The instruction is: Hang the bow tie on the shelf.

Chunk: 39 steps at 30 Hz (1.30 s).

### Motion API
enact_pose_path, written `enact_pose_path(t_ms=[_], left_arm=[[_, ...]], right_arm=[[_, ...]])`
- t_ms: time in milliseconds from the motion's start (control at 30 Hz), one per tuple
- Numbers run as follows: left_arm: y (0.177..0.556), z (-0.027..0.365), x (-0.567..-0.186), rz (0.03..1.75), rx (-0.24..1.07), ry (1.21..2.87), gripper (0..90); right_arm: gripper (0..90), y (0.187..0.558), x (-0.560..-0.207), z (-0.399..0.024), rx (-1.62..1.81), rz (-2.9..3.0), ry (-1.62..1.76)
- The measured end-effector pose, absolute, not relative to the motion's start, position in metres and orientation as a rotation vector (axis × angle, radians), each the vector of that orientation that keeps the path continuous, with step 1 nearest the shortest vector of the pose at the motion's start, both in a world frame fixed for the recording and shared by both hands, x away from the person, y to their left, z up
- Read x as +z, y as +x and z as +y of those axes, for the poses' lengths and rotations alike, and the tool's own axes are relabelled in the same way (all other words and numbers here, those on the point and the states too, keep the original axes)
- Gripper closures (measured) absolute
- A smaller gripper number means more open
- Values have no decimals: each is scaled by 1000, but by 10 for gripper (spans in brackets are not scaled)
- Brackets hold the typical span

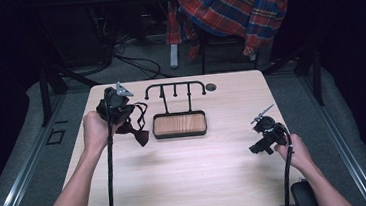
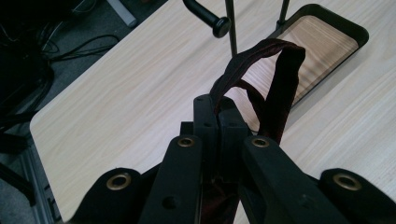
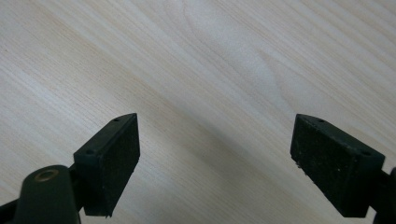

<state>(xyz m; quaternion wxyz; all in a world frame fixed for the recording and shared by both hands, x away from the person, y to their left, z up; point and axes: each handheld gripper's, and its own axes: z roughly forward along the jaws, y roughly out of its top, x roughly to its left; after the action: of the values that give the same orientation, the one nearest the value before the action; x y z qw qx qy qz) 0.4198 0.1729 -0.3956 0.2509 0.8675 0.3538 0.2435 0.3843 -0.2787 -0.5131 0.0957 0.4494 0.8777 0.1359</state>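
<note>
Pale wood-grain table [image 1: 186, 158], left gripper [image 2: 217, 122] pinching dark, seemingly velvet bow tie [image 2: 280, 88]

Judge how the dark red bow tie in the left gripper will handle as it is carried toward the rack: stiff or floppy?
Probably floppy: the bow tie droops below the shut left gripper, and its strap bends in a slack loop. It looks light, since a pinch on the strap alone holds it. The hanging end may swing and catch on the hook rack.
</note>
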Motion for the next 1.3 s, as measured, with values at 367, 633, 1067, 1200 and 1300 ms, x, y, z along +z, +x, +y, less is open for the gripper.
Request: enact_pose_path(t_ms=[367,633,1067,1200,1300], left_arm=[[430,162,-388,944,669,2365,887],[438,156,-384,937,665,2357,886],[454,145,-380,937,666,2362,885],[459,144,-382,946,666,2371,885],[463,144,-384,959,667,2372,885]], right_arm=[[156,384,-513,-279,394,2606,1323],[156,385,-513,-279,393,2618,1326],[157,385,-514,-279,387,2628,1320],[157,385,-514,-279,386,2629,1319],[157,385,-515,-279,385,2630,1320]])
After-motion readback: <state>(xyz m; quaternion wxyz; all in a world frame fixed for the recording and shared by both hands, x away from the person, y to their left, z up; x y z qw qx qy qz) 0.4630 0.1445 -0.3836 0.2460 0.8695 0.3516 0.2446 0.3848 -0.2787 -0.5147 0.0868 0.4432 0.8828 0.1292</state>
